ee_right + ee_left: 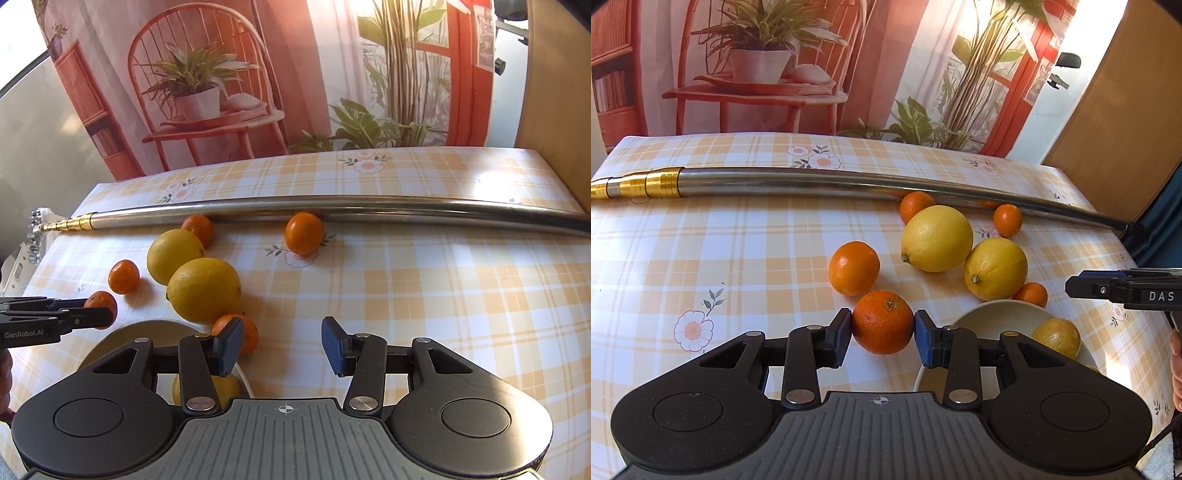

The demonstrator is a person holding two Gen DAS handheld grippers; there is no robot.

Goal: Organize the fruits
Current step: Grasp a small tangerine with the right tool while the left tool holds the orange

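Surface: orange-plaid floral tablecloth (701, 240) | left gripper (882, 334) pads touched round orange mandarin (882, 321), beside cream bowl (993, 314) | right gripper (282, 345) gaped empty | advice: squeeze gently, lift straight, release low inside bowl.

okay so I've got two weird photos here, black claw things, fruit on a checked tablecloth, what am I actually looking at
Each photo comes from a camera on a hand-held gripper, looking along its two fingers; a person holds one in each hand. The first is the left gripper, shut on an orange. The second is the right gripper, open and empty. On the table lie two lemons, more oranges, a bowl with a yellow fruit in it, and a long metal pole.
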